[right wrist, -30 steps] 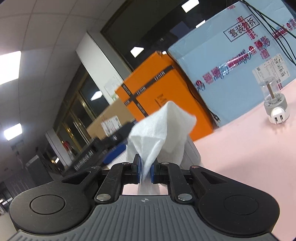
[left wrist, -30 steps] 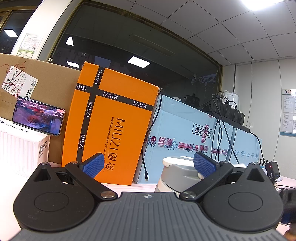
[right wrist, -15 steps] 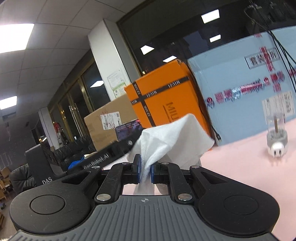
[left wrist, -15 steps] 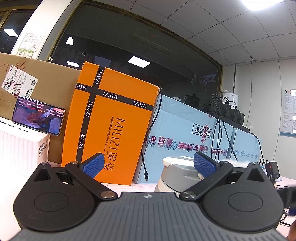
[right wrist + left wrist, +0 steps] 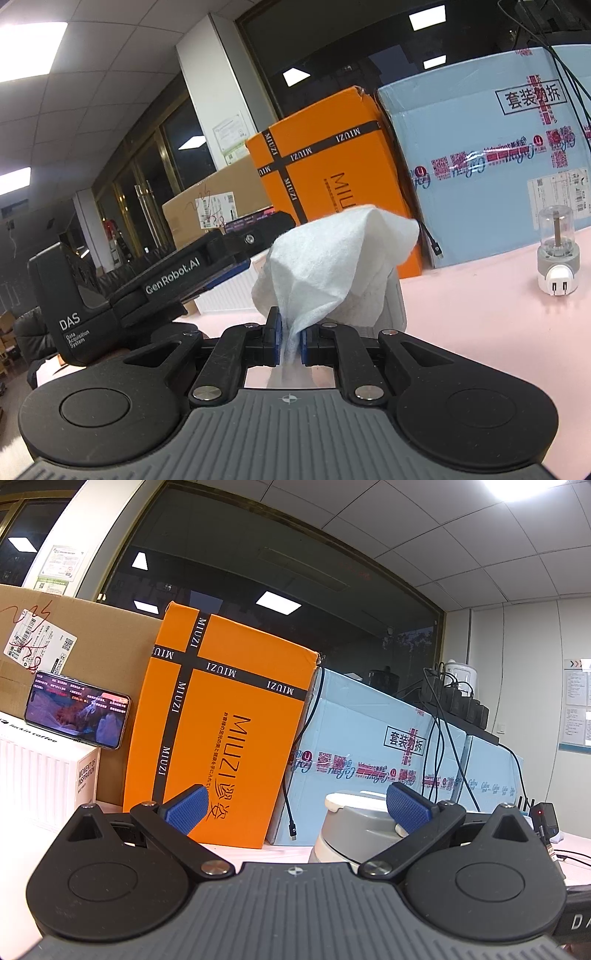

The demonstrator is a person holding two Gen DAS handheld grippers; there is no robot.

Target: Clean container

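Container (image 5: 356, 825), grey with a white lid, stands on the pink desk (image 5: 480, 306) at five o'clock of the orange box (image 5: 221, 746), between the wide-open left hand-held gripper's (image 5: 295, 805) blue pads, while the right hand-held gripper (image 5: 289, 341) pinches a white cloth (image 5: 332, 266) upright.

An orange box (image 5: 221, 746) stands between a brown carton (image 5: 92, 646) and a pale blue box (image 5: 369, 746); a phone (image 5: 77, 714) (screen lit) leans on the carton. A plug adapter (image 5: 556, 266) sits on the pink table (image 5: 480, 314).
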